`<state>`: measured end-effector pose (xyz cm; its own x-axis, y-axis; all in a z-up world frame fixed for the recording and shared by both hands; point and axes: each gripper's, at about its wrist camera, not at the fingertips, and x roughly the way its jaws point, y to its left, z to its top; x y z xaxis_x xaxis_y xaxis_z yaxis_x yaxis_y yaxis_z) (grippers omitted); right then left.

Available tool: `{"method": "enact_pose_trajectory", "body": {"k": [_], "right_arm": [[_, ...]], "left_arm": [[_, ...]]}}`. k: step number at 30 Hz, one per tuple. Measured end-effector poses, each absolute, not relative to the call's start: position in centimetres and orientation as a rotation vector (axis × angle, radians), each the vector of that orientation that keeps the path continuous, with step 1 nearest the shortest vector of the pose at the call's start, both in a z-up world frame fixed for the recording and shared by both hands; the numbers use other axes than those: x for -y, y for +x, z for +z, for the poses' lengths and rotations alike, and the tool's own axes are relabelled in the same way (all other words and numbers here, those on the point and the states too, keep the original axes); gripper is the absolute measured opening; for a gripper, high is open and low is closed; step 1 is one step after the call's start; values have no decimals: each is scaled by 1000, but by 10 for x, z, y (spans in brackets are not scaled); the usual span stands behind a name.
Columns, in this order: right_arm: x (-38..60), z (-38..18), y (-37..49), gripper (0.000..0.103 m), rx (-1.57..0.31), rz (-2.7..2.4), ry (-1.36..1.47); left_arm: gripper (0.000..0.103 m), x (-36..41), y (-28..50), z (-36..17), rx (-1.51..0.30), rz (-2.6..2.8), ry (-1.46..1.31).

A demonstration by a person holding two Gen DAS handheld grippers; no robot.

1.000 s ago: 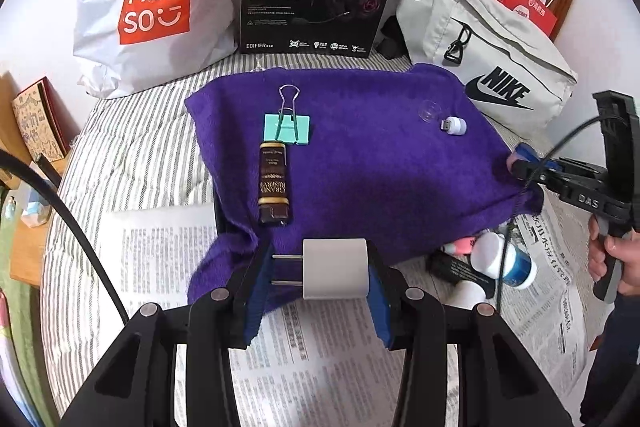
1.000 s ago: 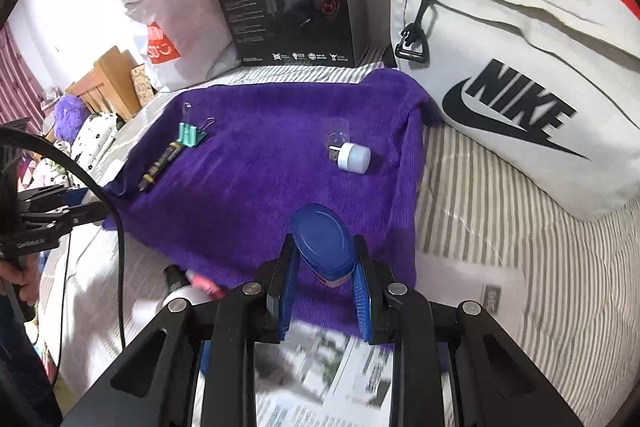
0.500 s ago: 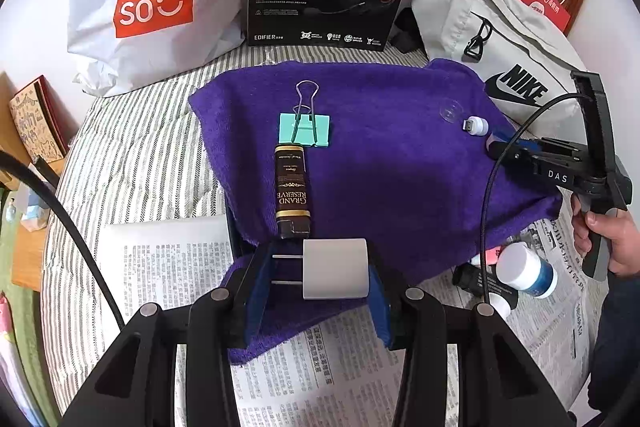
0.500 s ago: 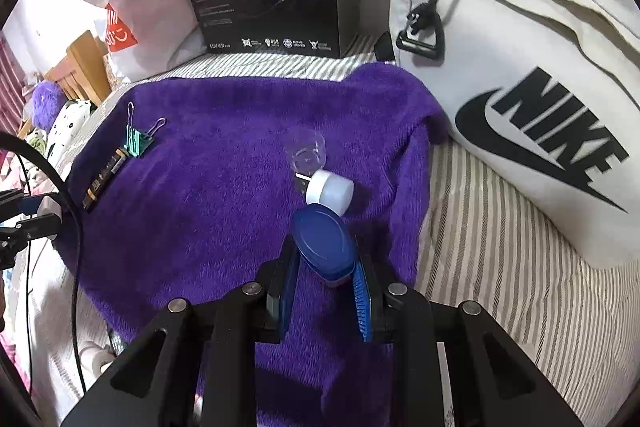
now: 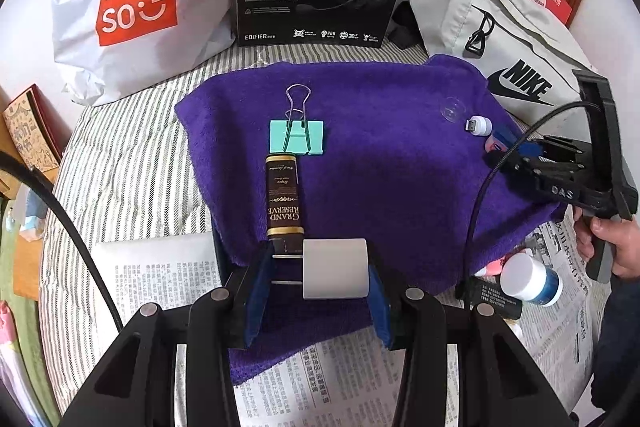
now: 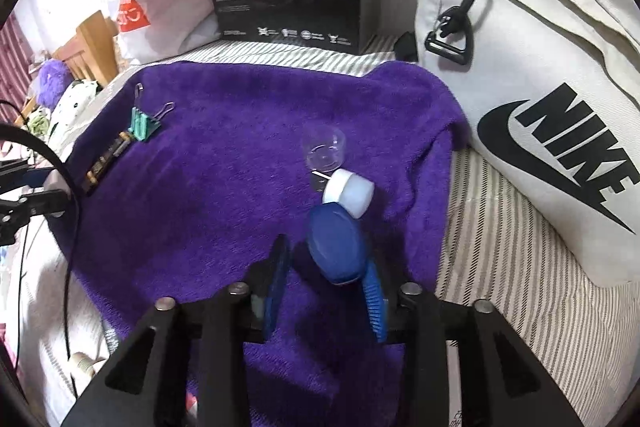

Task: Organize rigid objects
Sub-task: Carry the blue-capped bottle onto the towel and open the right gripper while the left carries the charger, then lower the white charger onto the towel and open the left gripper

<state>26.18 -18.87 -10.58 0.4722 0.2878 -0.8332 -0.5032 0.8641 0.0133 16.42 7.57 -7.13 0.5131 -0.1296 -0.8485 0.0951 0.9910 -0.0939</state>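
From the left wrist view, the left tongs (image 5: pixel 320 281) are closed on a white charger plug (image 5: pixel 335 269), its two pins pointing to the left pad. They have come forward over the near edge of the purple towel (image 5: pixel 380 163), so the plug now sits just behind the dark tube (image 5: pixel 284 203), which lies in line with the green binder clip (image 5: pixel 297 137) further ahead. I think the plug will be set down as the next piece of this row.

From the right wrist view, the right tongs (image 6: pixel 326 281) have opened since a moment ago. The blue-capped bottle (image 6: pixel 335 247) now leans against the right pad only, with a gap to the left pad, and it rests on the towel, touching the small white USB light (image 6: pixel 348 191) just ahead. It seems placed and released. A clear plastic cap (image 6: pixel 326 149) beyond them is empty. The grey Nike bag (image 6: pixel 540 99) at the right is closed; its contents are hidden.
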Motion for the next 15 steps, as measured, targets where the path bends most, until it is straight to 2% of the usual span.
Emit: {"method": "enact_pose_trajectory", "body": {"k": [1, 5, 7, 15], "right_arm": [[189, -105, 260, 50, -964, 492, -250], [192, -99, 250, 51, -955, 486, -253], [196, -94, 244, 55, -950, 470, -253], [212, -81, 222, 56, -934, 491, -222]], "left_arm": [[41, -75, 166, -72, -1024, -136, -37], [41, -73, 175, -77, -1031, -136, -28], [41, -71, 181, -79, -1033, -138, -17], [41, -58, 206, -87, -1044, -140, 19]]}}
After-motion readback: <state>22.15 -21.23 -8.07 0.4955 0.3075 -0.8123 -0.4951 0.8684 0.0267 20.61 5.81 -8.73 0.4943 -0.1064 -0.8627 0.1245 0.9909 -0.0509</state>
